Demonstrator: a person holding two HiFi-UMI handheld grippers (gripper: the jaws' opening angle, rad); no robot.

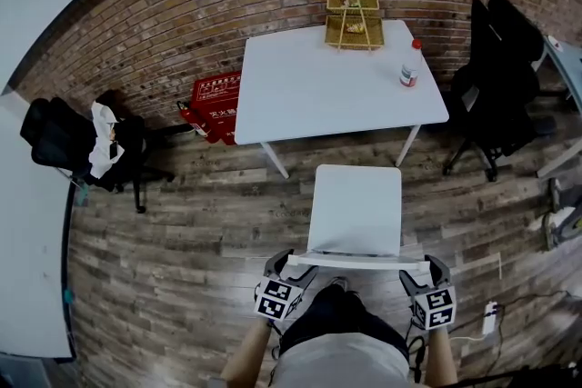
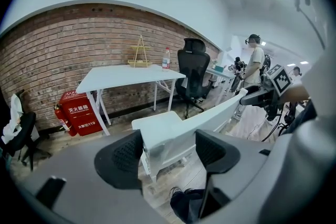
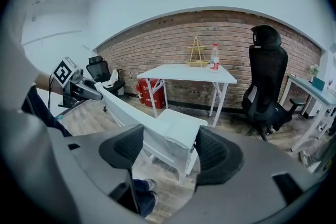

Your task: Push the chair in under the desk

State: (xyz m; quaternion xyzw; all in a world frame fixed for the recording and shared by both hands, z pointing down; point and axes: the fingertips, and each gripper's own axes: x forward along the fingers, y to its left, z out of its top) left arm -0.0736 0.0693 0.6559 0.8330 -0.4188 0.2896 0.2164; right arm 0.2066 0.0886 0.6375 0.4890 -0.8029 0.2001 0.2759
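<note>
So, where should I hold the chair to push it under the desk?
Grip the chair by its backrest top from behind, left gripper and right gripper at its ends. That edge is thin and straight, and the desk lies straight ahead.

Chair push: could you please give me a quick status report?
Clamped on the chair back: left gripper one end, right gripper the other. Seat short of the desk, not yet under. Nothing seen between them.

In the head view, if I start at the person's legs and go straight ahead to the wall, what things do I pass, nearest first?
white chair -> white desk -> gold wire rack -> brick wall
</note>
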